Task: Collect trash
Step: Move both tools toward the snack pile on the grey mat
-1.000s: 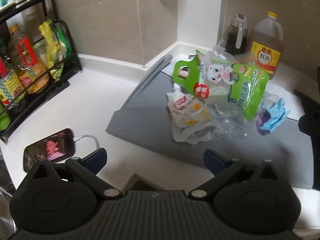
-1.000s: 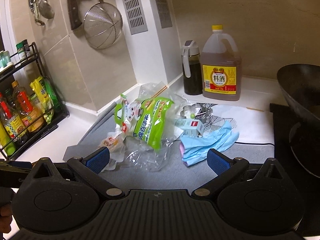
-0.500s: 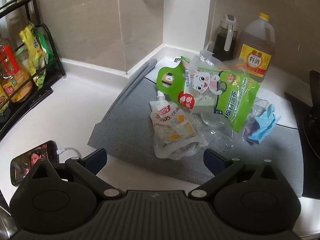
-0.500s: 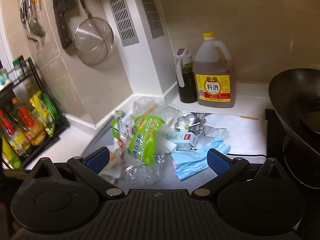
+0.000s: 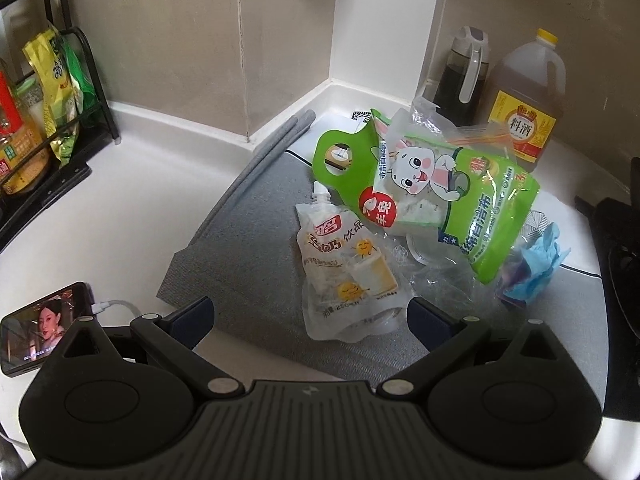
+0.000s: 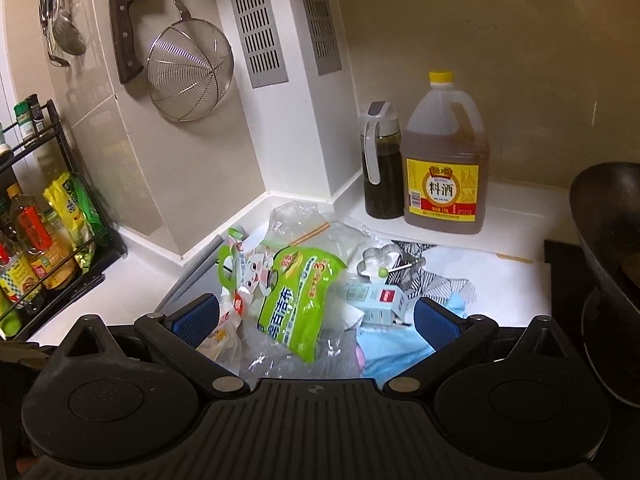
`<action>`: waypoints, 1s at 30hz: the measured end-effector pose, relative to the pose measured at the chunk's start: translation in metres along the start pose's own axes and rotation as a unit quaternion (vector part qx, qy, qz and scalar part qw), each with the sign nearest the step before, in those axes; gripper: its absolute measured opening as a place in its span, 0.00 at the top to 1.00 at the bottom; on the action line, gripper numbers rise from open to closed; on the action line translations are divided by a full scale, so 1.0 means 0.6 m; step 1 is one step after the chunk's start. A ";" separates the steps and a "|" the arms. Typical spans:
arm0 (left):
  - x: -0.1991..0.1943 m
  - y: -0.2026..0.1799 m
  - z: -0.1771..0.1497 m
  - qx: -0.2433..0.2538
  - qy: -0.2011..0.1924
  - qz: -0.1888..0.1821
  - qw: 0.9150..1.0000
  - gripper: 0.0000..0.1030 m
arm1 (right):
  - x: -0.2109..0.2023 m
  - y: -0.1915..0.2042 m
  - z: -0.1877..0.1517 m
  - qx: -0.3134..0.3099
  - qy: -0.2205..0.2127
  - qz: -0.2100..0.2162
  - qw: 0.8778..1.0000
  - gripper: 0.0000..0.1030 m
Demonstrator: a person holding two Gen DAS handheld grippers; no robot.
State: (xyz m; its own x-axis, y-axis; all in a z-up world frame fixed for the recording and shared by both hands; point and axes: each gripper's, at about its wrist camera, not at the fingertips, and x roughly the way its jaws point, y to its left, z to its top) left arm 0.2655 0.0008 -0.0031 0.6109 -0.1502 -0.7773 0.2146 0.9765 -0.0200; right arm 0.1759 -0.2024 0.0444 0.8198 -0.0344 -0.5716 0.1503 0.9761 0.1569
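The left gripper (image 5: 310,316) sits at the bottom centre of its view, fingers spread wide and holding nothing. Its tips hover over the near edge of the grey mat (image 5: 248,248), on either side of the lower end of the white pouch (image 5: 348,276).

The trash lies in one pile on the mat at frame centre. The pouch lies flat, spout toward the upper left. The green bag (image 5: 432,196) leans over its upper right part, propped on crumpled clear plastic (image 5: 436,276). Blue gloves (image 5: 536,260) lie just right of the bag.

The right gripper (image 6: 316,316) is likewise spread and empty, at the bottom centre of its view. The green bag (image 6: 296,296) shows between its fingers. The small carton (image 6: 376,300) lies right of the bag, near the right fingertip, with the gloves (image 6: 392,348) below it.

The dark bottle (image 6: 380,164) and the wine jug (image 6: 446,160) stand touching against the wall in the upper right. A wok (image 6: 604,264) fills the right edge. A phone (image 5: 40,324) with a lit screen lies on the counter (image 5: 140,200) at lower left of the left view. A rack (image 6: 44,216) of bottles stands at left.
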 end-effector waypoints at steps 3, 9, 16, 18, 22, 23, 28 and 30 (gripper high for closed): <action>0.017 0.001 0.006 -0.004 0.010 -0.004 1.000 0.00 | 0.021 0.002 0.005 0.002 0.005 -0.003 1.000 0.00; 0.052 0.003 0.019 -0.011 0.025 -0.008 1.000 0.00 | 0.058 0.006 0.010 0.005 0.008 -0.005 1.000 0.00; 0.097 0.008 0.031 -0.019 0.048 -0.008 0.999 0.00 | 0.101 0.011 0.019 0.008 0.015 -0.006 1.000 0.00; 0.106 0.012 0.034 -0.024 0.052 -0.009 0.998 0.00 | 0.112 0.012 0.021 0.010 0.017 -0.006 1.000 0.00; 0.122 0.016 0.041 -0.029 0.058 -0.013 0.998 0.00 | 0.131 0.016 0.026 0.013 0.019 -0.002 1.000 0.00; 0.126 0.017 0.043 -0.030 0.060 -0.014 0.998 0.00 | 0.136 0.017 0.027 0.013 0.019 -0.002 1.000 0.00; 0.147 0.019 0.053 -0.037 0.073 -0.021 0.996 0.00 | 0.165 0.020 0.028 0.008 0.026 0.000 1.000 0.00; 0.157 0.018 0.057 -0.039 0.078 -0.024 0.996 0.00 | 0.177 0.019 0.026 0.005 0.029 -0.007 1.000 0.00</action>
State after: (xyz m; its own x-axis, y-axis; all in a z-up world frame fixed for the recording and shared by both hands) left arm 0.3515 -0.0080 -0.0551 0.4743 -0.1769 -0.8624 0.1766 0.9788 -0.1036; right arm 0.2734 -0.1982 -0.0021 0.7836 -0.0360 -0.6202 0.1686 0.9732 0.1566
